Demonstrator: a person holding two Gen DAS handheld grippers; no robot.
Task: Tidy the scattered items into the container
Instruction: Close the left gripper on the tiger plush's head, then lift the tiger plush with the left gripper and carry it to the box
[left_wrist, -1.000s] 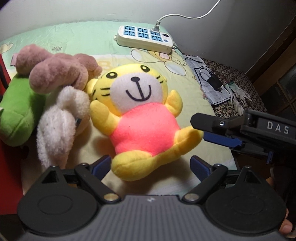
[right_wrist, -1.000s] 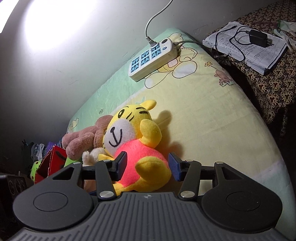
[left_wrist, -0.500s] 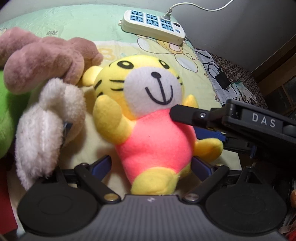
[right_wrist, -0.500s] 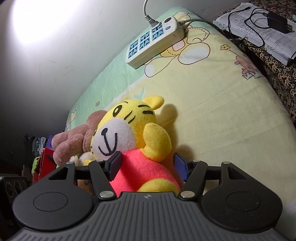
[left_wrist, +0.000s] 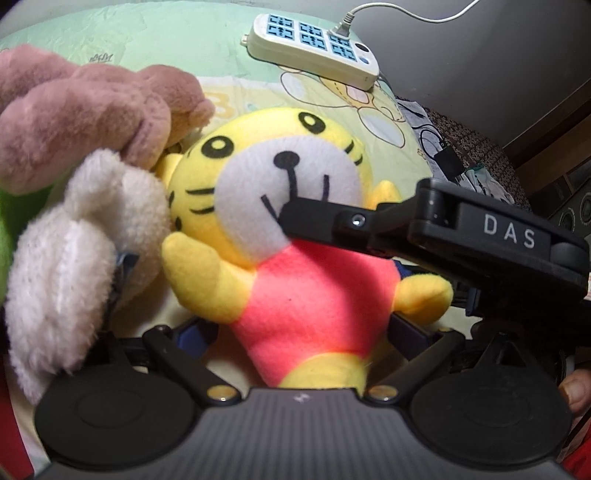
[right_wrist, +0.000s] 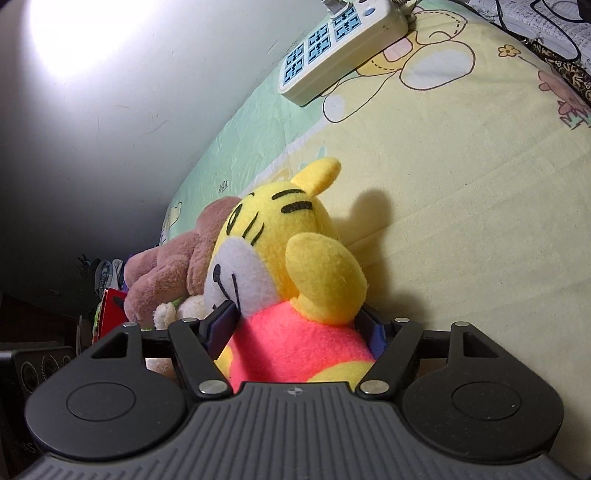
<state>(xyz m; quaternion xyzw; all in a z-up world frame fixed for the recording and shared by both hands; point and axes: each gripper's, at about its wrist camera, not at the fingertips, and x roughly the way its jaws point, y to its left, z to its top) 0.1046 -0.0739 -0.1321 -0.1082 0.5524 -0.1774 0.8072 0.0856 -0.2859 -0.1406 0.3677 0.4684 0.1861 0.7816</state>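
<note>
Right wrist view | right claw (right_wrist: 295, 326) closed around tiger plush (right_wrist: 280, 266) torso on bed (right_wrist: 480, 221) | left claw (left_wrist: 303, 332) wide, straddling its legs | soft, light, squashy: grip pink middle | power strip (right_wrist: 340, 48) at 12 o'clock

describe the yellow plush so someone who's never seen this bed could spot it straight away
On the pale cartoon-print bed sheet, below the white power strip, a pile of plush toys lies. The yellow tiger plush is at its right edge, beside the brown plush and cream plush. Only it has black stripes, a white muzzle and a pink shirt.
</note>
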